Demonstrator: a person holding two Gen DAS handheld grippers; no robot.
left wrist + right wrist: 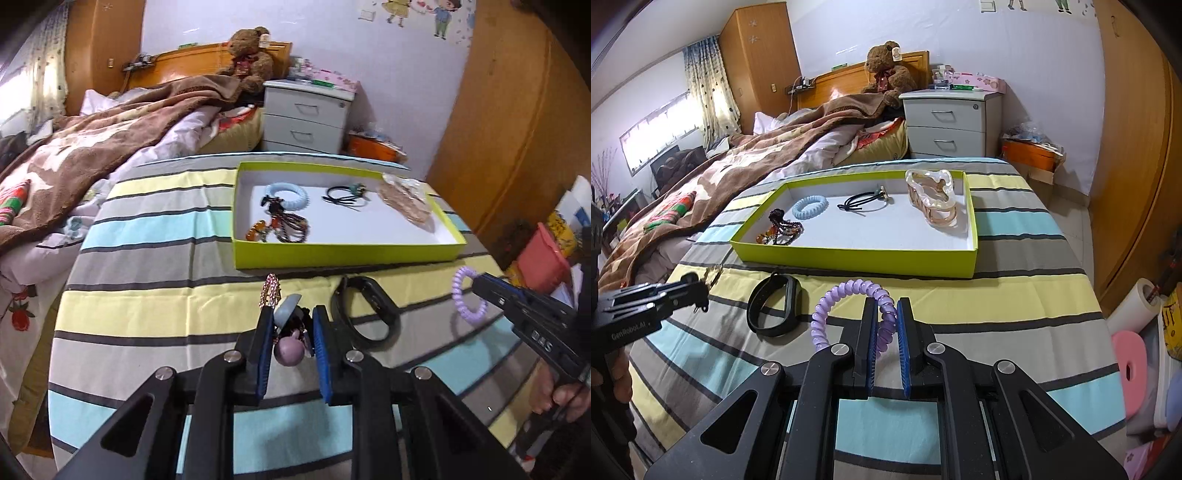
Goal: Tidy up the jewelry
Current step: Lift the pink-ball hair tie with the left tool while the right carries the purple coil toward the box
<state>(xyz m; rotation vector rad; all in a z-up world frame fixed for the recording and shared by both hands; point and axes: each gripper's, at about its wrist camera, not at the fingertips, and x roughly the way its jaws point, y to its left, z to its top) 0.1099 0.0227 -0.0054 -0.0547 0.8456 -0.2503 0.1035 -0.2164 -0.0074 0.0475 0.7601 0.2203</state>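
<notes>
Left claw (291, 325) is clamped on a charm cluster (290, 343) of grey, mauve and rhinestone pieces, held above the striped surface (166, 295). Right claw (886, 325) grips a purple spiral hair tie (846, 306). Black band (774, 310) lies between them, just before the green tray (849, 258) holding other jewelry.
</notes>
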